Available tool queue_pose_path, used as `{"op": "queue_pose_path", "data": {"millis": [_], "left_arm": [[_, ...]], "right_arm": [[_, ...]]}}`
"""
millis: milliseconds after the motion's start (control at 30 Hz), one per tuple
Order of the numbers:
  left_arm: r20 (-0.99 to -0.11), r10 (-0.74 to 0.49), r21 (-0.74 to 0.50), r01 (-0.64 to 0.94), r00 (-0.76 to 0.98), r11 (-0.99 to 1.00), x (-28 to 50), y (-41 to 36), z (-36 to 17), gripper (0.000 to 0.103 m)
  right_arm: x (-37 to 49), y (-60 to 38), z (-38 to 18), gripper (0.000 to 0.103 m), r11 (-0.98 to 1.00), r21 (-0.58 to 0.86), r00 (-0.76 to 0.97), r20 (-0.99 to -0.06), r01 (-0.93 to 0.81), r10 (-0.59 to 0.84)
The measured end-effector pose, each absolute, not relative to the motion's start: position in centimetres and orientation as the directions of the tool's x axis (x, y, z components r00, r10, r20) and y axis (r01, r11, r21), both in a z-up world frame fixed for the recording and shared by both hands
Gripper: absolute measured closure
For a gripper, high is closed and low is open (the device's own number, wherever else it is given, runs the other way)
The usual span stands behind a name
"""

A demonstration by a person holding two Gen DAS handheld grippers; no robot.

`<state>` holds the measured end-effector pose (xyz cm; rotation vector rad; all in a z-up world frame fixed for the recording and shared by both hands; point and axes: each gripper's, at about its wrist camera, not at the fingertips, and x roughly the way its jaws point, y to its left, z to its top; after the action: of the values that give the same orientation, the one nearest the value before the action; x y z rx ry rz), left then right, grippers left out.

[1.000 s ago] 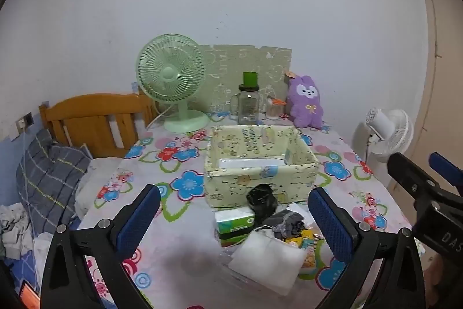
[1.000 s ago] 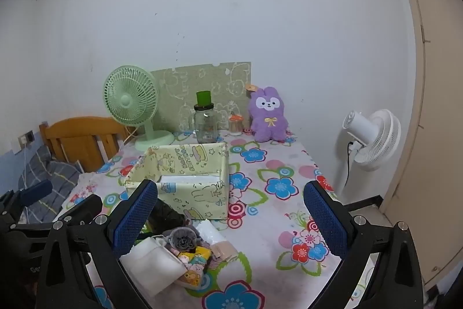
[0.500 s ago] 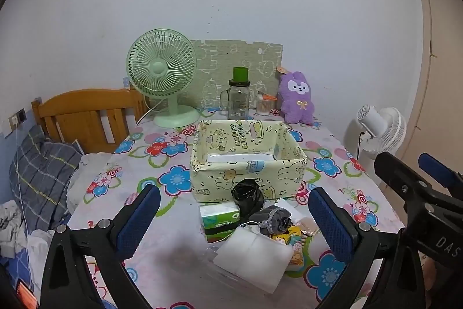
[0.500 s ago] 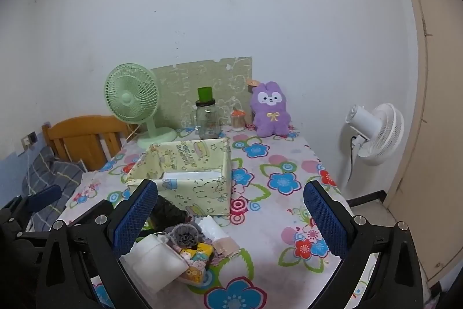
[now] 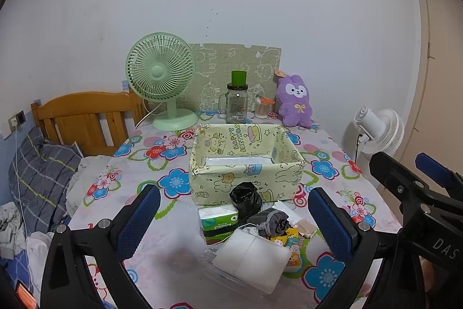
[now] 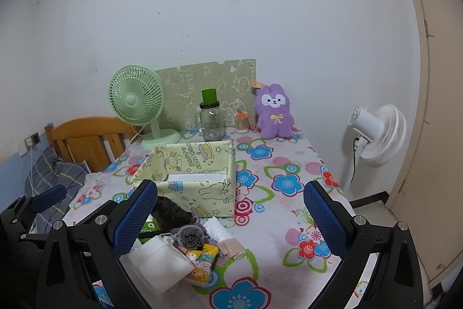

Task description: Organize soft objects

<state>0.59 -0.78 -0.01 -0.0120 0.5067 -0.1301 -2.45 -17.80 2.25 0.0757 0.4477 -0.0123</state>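
Observation:
A pile of soft things lies at the table's near edge: a white folded cloth (image 5: 251, 257), a green tissue pack (image 5: 218, 219), a black plastic bag (image 5: 245, 197), a grey rolled sock (image 5: 270, 222) and a yellow cartoon tissue pack (image 5: 285, 242). Behind it stands an open yellow cartoon-print box (image 5: 246, 164). My left gripper (image 5: 233, 219) is open and empty, held above the pile. My right gripper (image 6: 228, 215) is open and empty, to the right of the pile (image 6: 185, 245); the box (image 6: 196, 178) is ahead-left of it.
At the back of the flowered table (image 5: 173, 257) stand a green fan (image 5: 162, 77), a glass jar with green cup (image 5: 236, 100), a small cotton-swab jar (image 5: 262, 107) and a purple plush rabbit (image 5: 293, 100). A wooden bed frame (image 5: 84, 118) is left, a white standing fan (image 5: 379, 129) right.
Both grippers have risen and pulled back slightly, so the table and pile sit lower and farther. Both stayed open; nothing on the table moved.

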Motion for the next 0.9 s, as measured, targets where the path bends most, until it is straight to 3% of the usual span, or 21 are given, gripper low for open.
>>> {"op": "queue_pose_path", "data": {"millis": [900], "left_arm": [[-0.475,-0.133,-0.046,0.127,0.870,0.991,0.21,-0.87,0.09,0.001]], "right_arm": [[-2.02,-18.15,2.30,0.001,0.997,0.073,0.899,-0.438,0.031,0.004]]}}
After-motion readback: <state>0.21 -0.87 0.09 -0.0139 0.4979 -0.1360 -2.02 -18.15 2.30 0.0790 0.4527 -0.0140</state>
